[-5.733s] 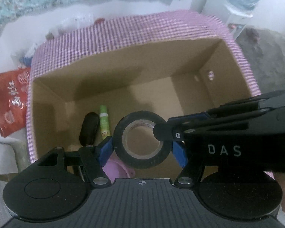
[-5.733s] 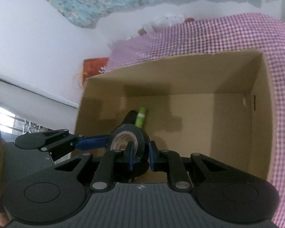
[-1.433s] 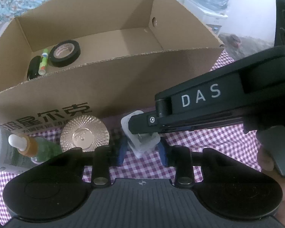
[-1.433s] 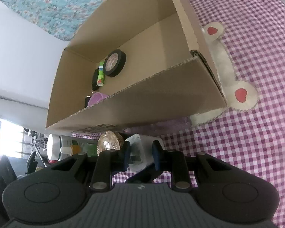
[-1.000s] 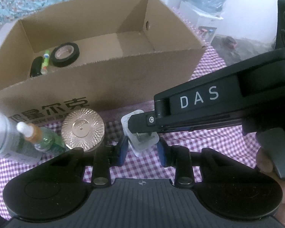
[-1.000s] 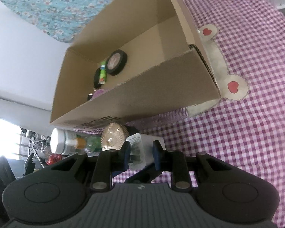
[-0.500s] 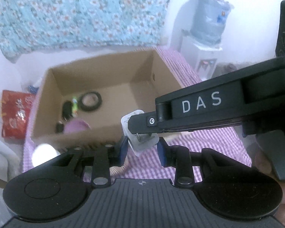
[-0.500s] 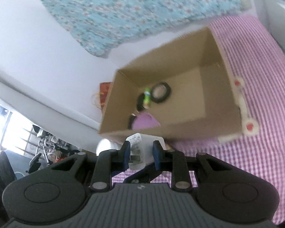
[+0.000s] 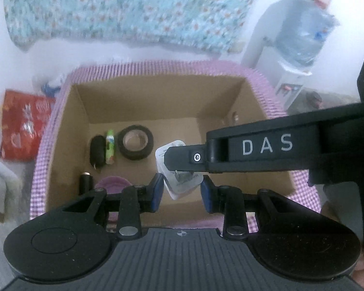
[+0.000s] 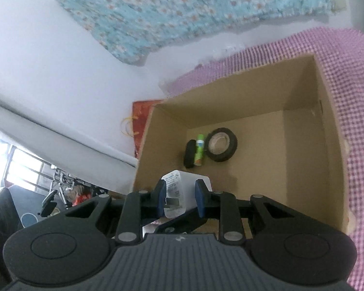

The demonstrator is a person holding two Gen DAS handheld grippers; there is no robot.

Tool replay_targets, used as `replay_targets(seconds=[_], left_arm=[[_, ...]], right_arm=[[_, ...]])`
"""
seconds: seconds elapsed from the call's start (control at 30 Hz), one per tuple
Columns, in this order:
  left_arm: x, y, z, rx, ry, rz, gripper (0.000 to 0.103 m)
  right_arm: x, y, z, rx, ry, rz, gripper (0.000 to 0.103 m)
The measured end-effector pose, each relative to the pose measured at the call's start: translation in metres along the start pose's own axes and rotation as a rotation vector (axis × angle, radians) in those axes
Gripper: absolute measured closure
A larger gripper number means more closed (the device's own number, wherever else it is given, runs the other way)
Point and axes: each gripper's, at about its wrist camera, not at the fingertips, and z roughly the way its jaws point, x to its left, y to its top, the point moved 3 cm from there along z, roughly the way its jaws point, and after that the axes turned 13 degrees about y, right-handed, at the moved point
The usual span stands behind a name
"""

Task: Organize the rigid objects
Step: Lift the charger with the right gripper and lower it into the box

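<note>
White charger [image 10: 179, 194] clamped by both hand-held grippers | "DAS" on right hand-held gripper [image 9: 267, 146] | charger print unreadable

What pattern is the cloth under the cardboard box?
Pink-and-white gingham check on the cloth around the cardboard box; clearest in the right wrist view.

The right gripper's finger [image 9: 254, 150] covers most of the white plug [image 9: 179, 189], so its prongs are hard to make out. The purple thing [image 9: 112, 181] in the box [image 9: 143, 101] is half hidden, and the label print on the plug is unreadable.
</note>
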Motion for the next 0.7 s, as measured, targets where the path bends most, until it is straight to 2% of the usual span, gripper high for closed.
replay_targets(seconds=[0.27, 0.6, 0.7], left_arm=[[0.002, 0.012, 0.06, 0.146, 0.041, -0.028, 0.071], [0.001, 0.016, 0.091, 0.215, 0.076, -0.007, 0.071], [-0.001, 0.018, 0.091, 0.212, 0.084, 0.005, 0.071]], right_arm=[[-0.062, 0.022, 0.054, 0.112, 0.003, 0.138, 0.075], [-0.09, 0.023, 0.087, 0.185, -0.016, 0.174, 0.075], [-0.094, 0.023, 0.091, 0.19, -0.015, 0.175, 0.075]])
